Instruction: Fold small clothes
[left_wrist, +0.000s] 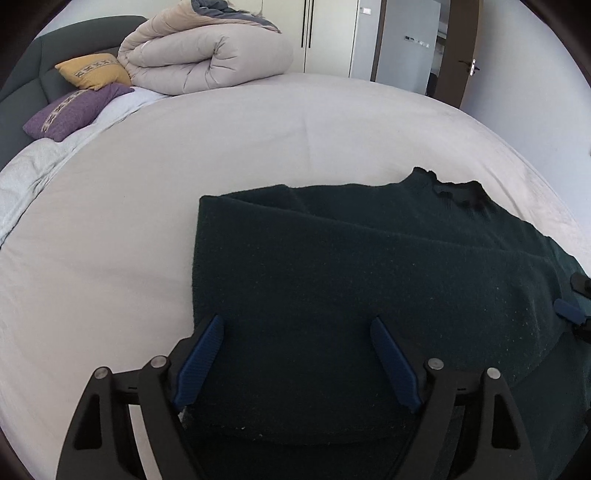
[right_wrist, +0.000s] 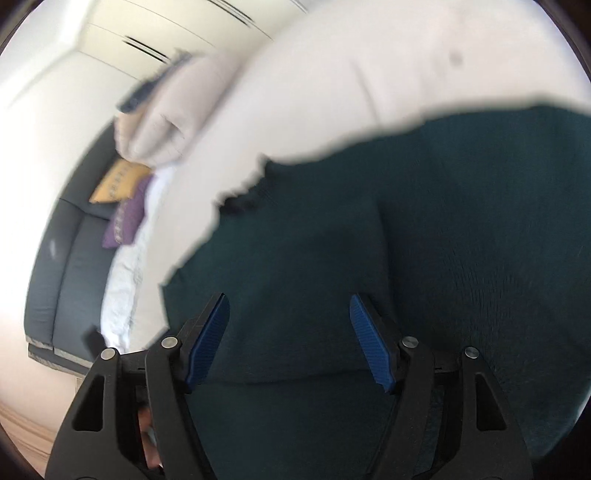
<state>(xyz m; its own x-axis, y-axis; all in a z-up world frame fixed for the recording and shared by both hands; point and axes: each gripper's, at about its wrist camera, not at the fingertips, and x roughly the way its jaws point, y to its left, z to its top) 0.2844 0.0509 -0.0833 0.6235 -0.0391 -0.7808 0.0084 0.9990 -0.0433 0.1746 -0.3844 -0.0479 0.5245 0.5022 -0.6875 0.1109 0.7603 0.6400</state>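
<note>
A dark green knitted sweater (left_wrist: 369, 266) lies on the pale bed sheet (left_wrist: 147, 221), its collar at the far right and one side folded over the body. My left gripper (left_wrist: 297, 325) is open and empty, its blue pads above the sweater's near edge. My right gripper (right_wrist: 288, 306) is open and empty over the same sweater (right_wrist: 424, 240); that view is tilted and blurred. A blue pad of the right gripper (left_wrist: 569, 310) shows at the right edge of the left wrist view.
A rolled beige duvet (left_wrist: 207, 55), a yellow cushion (left_wrist: 94, 70) and a purple cushion (left_wrist: 74, 110) lie at the head of the bed by the dark headboard (left_wrist: 22, 81). Wardrobes and a door (left_wrist: 458, 55) stand behind. Wood floor (right_wrist: 22, 428) shows beside the bed.
</note>
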